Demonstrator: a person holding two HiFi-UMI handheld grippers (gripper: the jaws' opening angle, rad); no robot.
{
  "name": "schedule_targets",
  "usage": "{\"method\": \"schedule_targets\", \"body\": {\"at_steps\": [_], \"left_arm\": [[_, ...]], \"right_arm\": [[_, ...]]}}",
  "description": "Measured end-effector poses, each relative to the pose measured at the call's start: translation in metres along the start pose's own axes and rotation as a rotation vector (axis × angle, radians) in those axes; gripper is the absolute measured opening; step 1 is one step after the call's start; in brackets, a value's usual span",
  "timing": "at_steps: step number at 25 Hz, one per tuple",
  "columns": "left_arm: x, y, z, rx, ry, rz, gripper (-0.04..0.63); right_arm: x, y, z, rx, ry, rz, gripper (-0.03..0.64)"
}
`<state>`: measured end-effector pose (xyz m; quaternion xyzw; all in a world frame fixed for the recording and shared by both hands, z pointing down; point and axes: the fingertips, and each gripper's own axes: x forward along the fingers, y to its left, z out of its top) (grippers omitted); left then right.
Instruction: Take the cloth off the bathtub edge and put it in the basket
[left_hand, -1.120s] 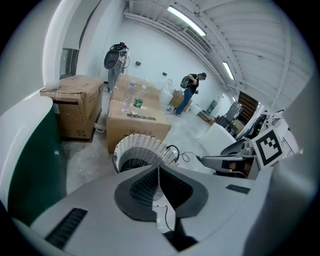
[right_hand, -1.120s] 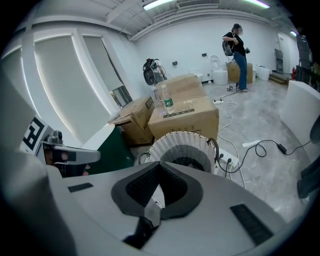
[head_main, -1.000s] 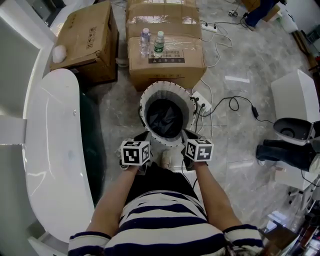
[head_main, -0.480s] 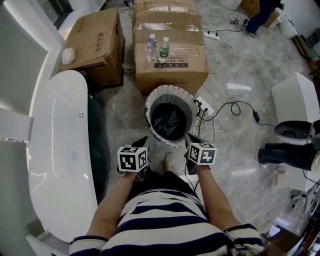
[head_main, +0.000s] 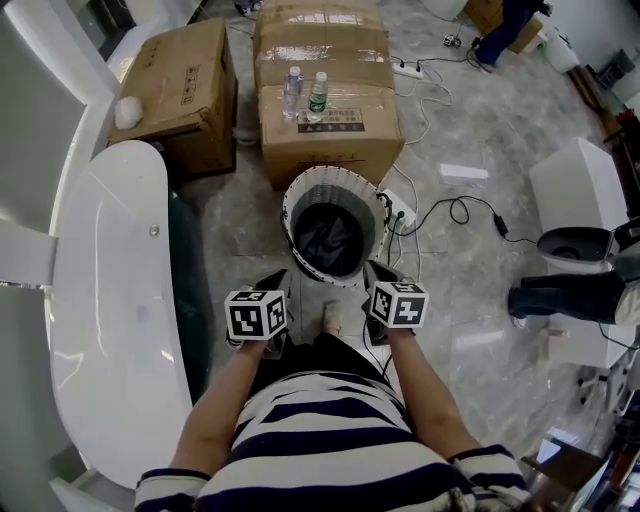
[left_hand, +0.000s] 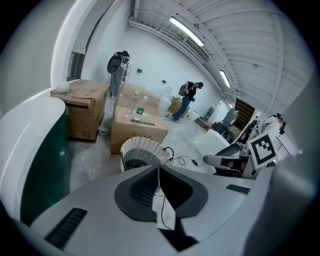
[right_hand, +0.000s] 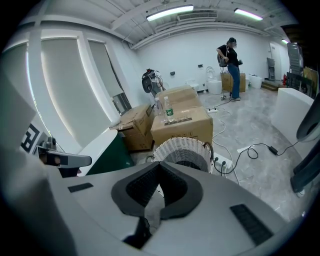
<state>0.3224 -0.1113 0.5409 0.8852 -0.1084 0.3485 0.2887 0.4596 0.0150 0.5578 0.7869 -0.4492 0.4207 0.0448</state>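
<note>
While the left gripper (head_main: 274, 281) and right gripper (head_main: 373, 269) are shut on nothing, a dark crumpled cloth (head_main: 327, 240) is seen inside the round white woven basket (head_main: 333, 176).
Both are poised at the basket's 7 and 5 o'clock; a smooth, glossy white bathtub (head_main: 110, 300) is seen at 9 o'clock.

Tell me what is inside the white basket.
The basket holds dark crumpled material; whether it is the cloth or a liner cannot be told. It covers the basket's floor.
</note>
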Motion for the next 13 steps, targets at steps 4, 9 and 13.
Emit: {"method": "schedule_targets", "body": {"at_steps": [4,9,13], "left_arm": [[-0.008,0.004,0.000,-0.019,-0.003,-0.001,0.026],[-0.016,0.013,0.007,-0.038,-0.024,0.012,0.026],[-0.013,0.023,0.005,-0.062,-0.021,0.034,0.026]], "right_arm": [[-0.006,0.006,0.003,-0.021,-0.023,-0.005,0.026],[-0.008,0.010,0.011,-0.059,-0.041,-0.001,0.026],[-0.003,0.009,0.015,-0.078,-0.041,0.008,0.026]]}}
